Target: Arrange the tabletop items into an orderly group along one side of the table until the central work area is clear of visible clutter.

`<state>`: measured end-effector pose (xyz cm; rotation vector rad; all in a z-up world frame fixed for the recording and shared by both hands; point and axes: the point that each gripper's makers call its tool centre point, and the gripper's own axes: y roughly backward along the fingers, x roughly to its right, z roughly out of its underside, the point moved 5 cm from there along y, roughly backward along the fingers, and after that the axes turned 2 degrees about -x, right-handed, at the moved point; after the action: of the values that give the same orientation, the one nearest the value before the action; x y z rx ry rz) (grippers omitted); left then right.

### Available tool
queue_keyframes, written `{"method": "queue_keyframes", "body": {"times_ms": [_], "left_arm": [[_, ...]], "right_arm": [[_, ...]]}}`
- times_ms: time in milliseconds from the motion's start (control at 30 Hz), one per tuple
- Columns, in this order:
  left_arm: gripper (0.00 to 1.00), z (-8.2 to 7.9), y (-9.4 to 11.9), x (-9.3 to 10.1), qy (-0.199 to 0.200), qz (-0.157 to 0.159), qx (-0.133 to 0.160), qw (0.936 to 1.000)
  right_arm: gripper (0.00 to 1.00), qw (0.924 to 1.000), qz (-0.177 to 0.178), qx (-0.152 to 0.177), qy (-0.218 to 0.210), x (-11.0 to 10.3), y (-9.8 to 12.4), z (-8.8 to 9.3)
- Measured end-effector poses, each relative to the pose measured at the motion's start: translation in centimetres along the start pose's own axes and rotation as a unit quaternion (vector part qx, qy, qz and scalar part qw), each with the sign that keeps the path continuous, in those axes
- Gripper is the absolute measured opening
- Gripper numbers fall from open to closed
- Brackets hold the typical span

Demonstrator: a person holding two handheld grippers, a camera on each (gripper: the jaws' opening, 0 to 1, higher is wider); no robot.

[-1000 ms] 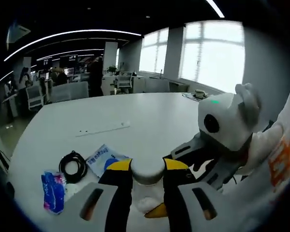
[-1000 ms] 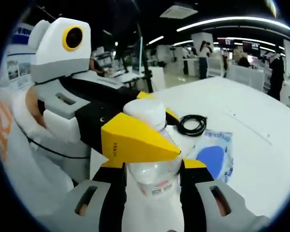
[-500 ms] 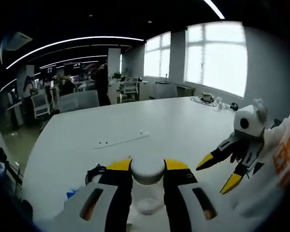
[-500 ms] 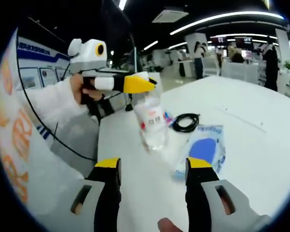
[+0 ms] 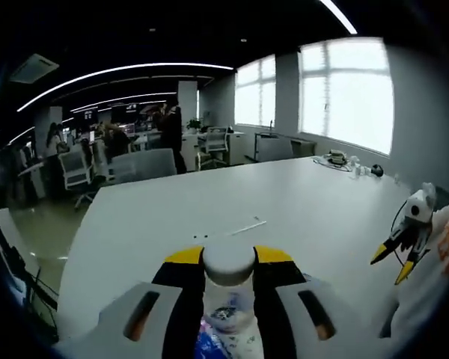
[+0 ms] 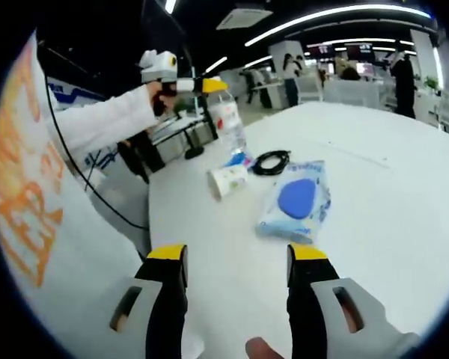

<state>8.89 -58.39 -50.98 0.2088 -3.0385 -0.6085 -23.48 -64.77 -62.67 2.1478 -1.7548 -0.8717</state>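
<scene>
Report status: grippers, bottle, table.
Left gripper shut on bottle, held above table edge. Right gripper open, empty. Packet, cable, cup on the table ahead.

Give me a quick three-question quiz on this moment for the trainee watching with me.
1. True or false: the right gripper is shut on the blue packet.
2. Which item does the left gripper hold? A) black cable B) bottle C) paper cup
3. Fill in: the black cable lies coiled on the ___.

Key:
1. False; its jaws stand open and empty, apart from the packet.
2. B; the bottle hangs from its white cap.
3. Table, beside the tipped paper cup.
</scene>
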Motion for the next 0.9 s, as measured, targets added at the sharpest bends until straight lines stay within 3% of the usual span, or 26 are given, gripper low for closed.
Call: {"method": "queue_keyframes", "body": {"times_ms": [200,433,533,667,767,900], "left_arm": [[0.22,0.2,-1.0,-2.9,0.003,-0.011,-0.002,0.9999],[0.22,0.5,-2.0,-6.5,0.017,-0.027,-0.011,0.9994],[0.22,0.8,-2.8,-7.7,-0.01,-0.03,-0.023,0.9992],[0.22,1.5,-4.4,-10.2,-0.009,-0.033,-0.028,0.999],[0.22,2.2,-5.3,-11.0,-0.025,-0.021,-0.032,0.9989],[0.21,3.5,-6.6,-12.4,-0.018,-0.017,-0.042,0.9988]], "right_arm": [[0.51,0.9997,0.005,0.006,-0.021,0.7,-0.3,-0.4],[0.5,0.9995,0.005,-0.009,-0.031,1.5,-0.5,-0.2],[0.5,0.9992,0.005,-0.017,-0.035,2.0,-0.7,0.0],[0.5,0.999,0.007,-0.021,-0.04,2.6,-0.9,-0.2],[0.5,0.9988,0.011,-0.02,-0.044,3.1,-1.2,-0.7],[0.49,0.9985,0.015,-0.019,-0.05,3.7,-1.6,-1.2]]}}
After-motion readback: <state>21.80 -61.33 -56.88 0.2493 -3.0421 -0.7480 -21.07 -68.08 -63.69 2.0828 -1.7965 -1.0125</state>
